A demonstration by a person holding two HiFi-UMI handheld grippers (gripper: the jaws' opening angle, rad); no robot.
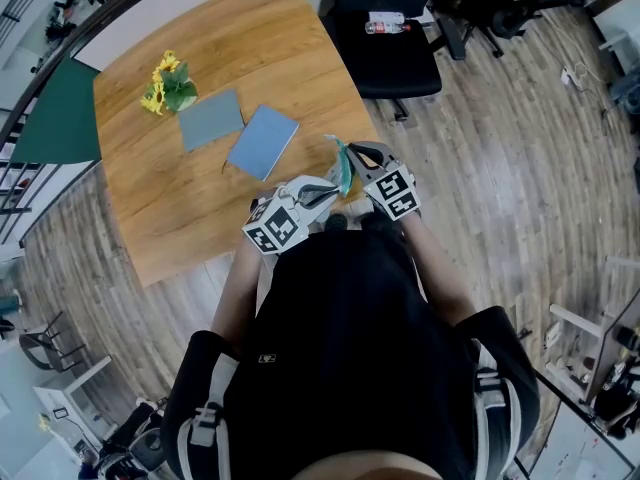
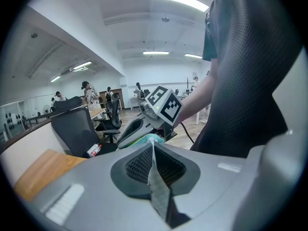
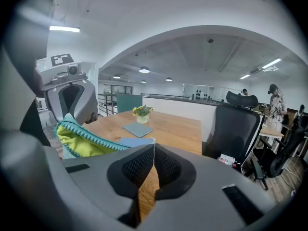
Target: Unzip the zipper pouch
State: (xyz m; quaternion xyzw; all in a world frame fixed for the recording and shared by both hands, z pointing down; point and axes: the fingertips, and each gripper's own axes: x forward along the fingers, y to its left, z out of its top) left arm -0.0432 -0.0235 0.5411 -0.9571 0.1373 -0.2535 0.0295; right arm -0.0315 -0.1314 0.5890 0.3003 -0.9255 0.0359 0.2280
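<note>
The zipper pouch (image 1: 343,173) is held up in the air by the counter's (image 1: 190,208) near right corner, its yellow-green lining showing. The left hand-held gripper (image 2: 153,150) pinches a grey strip of its fabric. The right hand-held gripper (image 3: 153,153), just right of the pouch, is pressed together; whether it nips anything, I cannot tell.

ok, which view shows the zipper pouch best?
Right gripper view: the zipper pouch shows its teal zipper edge and yellow-green fabric. Head view shows it tiny; left gripper view only a strip pinched in the left gripper.
</note>
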